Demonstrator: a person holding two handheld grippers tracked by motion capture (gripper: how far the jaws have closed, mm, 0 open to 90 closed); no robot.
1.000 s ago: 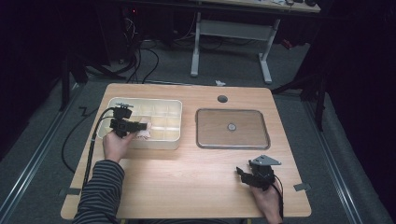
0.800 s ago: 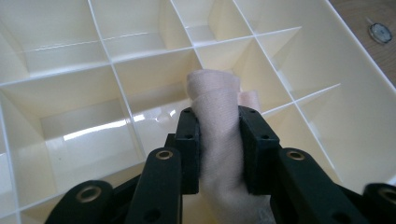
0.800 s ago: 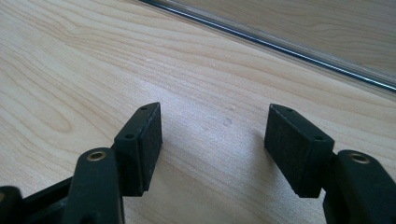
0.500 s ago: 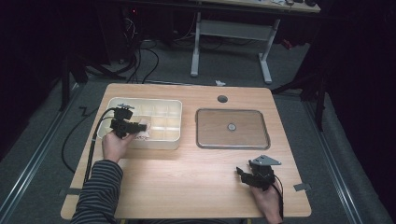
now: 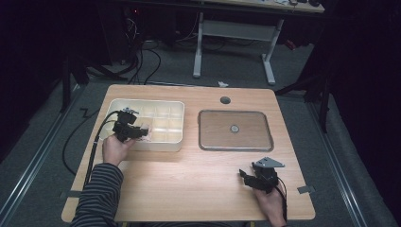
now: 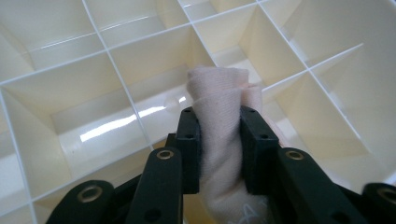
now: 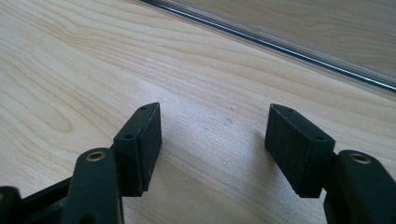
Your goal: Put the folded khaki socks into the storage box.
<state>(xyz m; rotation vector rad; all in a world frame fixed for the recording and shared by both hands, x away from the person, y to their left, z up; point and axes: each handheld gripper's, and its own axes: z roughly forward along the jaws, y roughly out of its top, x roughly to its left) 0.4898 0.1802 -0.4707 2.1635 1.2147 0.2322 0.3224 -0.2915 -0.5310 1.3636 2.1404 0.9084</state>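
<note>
- One pale pink cloth (image 6: 219, 140), rolled into a bundle, is pinched between the two black jaws of my left gripper (image 6: 219, 140); the pads press on both of its sides and the jaws stand only as far apart as the bundle is thick.
- The cloth hangs over one cream divided box (image 5: 161, 142), above a compartment in the box's near-left part; in the left gripper view its upper end stands in front of a crossing of two partition walls.
- From above, my left gripper (image 5: 130, 130) sits over the box's left half, with my left hand (image 5: 117, 147) at the near rim and one cable trailing off toward the table's left edge.
- The compartments in sight around the cloth show bare bottoms; I cannot tell whether the bundle touches a wall.
- My right gripper (image 7: 212, 140) holds nothing: its two jaws are spread wide over bare wood.
- In the high view my right gripper (image 5: 246, 176) rests low near the table's front right corner, well apart from the box.
- One flat clear lid (image 5: 235, 131) with a metal rim and a small round centre knob lies just right of the box, a narrow strip of wood between them.
- One wooden table (image 5: 189, 184) carries it all; a broad open stretch runs along the near side between my two hands.
</note>
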